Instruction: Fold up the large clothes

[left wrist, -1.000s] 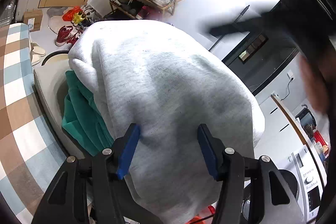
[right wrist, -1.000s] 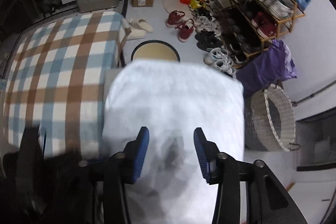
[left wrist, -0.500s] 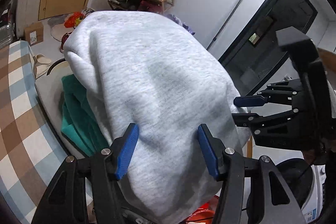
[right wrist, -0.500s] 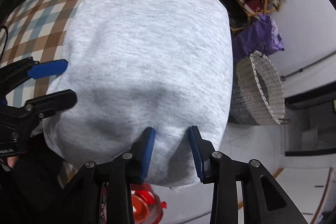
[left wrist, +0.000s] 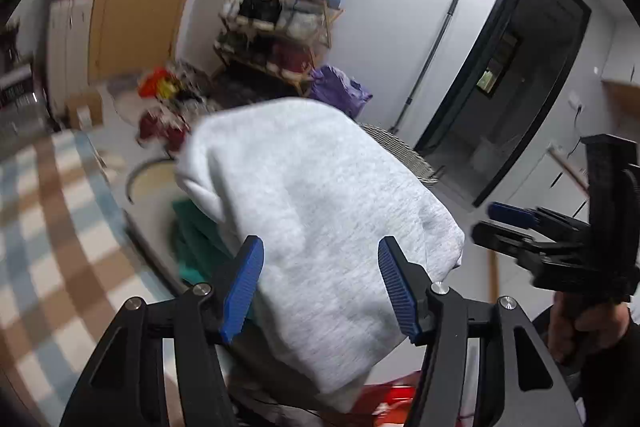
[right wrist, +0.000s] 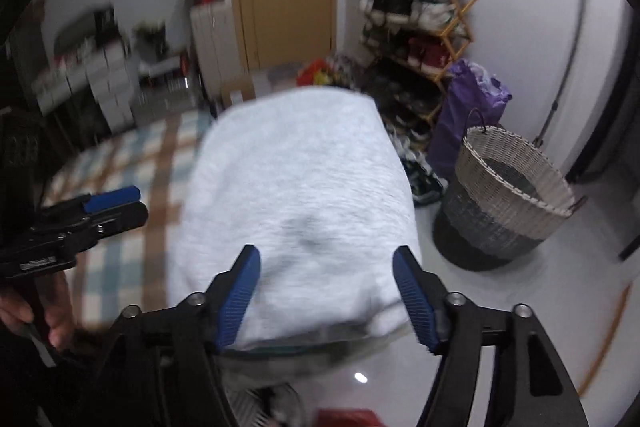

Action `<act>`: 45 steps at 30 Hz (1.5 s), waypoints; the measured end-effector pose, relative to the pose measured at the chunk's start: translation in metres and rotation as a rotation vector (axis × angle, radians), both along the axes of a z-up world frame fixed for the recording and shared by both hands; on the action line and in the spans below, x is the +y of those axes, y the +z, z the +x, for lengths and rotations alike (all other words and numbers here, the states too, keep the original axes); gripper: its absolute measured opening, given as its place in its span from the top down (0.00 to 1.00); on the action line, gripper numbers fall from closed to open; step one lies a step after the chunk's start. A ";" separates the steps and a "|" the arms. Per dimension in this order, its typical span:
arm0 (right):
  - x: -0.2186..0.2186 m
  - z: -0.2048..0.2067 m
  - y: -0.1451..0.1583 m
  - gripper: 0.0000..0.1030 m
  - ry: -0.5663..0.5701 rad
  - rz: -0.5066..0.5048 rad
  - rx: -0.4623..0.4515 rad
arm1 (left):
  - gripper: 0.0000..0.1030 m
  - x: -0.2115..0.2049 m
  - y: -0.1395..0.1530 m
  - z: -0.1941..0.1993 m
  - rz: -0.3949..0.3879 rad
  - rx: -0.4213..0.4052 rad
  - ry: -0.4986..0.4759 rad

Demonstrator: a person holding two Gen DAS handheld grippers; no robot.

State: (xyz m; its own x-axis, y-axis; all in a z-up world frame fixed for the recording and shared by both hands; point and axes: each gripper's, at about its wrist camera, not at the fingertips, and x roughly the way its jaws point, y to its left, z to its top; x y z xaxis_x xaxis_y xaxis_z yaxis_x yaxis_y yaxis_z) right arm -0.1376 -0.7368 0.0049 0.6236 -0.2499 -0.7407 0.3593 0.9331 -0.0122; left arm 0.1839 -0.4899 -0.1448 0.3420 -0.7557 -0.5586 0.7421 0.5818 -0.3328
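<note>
A folded light grey garment (left wrist: 320, 195) lies on top of a pile, over a green garment (left wrist: 196, 243), on a pale stand beside the checked table. It also shows in the right wrist view (right wrist: 300, 195). My left gripper (left wrist: 320, 287) is open, jaws wide, just short of the grey garment and holding nothing. My right gripper (right wrist: 326, 291) is open too, jaws wide in front of the garment's near edge, empty. Each gripper appears in the other's view: the right one at the far right (left wrist: 516, 223), the left one at the far left (right wrist: 104, 207).
A checked blue and brown tablecloth (right wrist: 120, 163) covers the table at left. A wicker basket (right wrist: 508, 195) stands on the floor at right, next to a purple bag (right wrist: 468, 111) and a shoe rack (right wrist: 416, 23). A round stool (left wrist: 152, 179) sits behind the pile. Something red (left wrist: 396, 395) lies below.
My right gripper has opened and let go of the grey garment, then drawn back. Both views have tilted up. The garment now rests on the pile.
</note>
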 end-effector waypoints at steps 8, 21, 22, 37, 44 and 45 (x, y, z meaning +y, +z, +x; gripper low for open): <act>0.053 -0.073 0.008 0.07 -0.048 0.047 -0.338 | 0.19 0.069 0.037 -0.066 -0.070 -0.282 0.184; 0.164 -0.160 0.013 0.00 -0.135 -0.215 -0.606 | 0.01 0.128 0.016 -0.157 -0.106 -0.361 0.441; 0.170 -0.165 0.011 0.00 -0.140 -0.242 -0.603 | 0.01 0.126 0.015 -0.162 -0.085 -0.366 0.451; 0.191 -0.182 0.009 0.00 -0.151 -0.315 -0.571 | 0.01 0.109 -0.008 -0.165 -0.077 -0.348 0.494; 0.196 -0.181 -0.005 0.00 -0.144 -0.327 -0.564 | 0.01 0.110 -0.021 -0.161 -0.063 -0.321 0.483; 0.194 -0.181 -0.006 0.00 -0.138 -0.310 -0.565 | 0.01 0.110 -0.021 -0.162 -0.063 -0.318 0.475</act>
State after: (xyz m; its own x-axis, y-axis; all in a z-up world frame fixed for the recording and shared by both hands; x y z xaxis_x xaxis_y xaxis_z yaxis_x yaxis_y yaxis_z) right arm -0.3186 -0.5429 -0.0011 0.8421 -0.5049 -0.1897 0.5058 0.8614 -0.0474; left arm 0.0223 -0.3798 -0.1660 0.7957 -0.5064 -0.3322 0.4732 0.8622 -0.1808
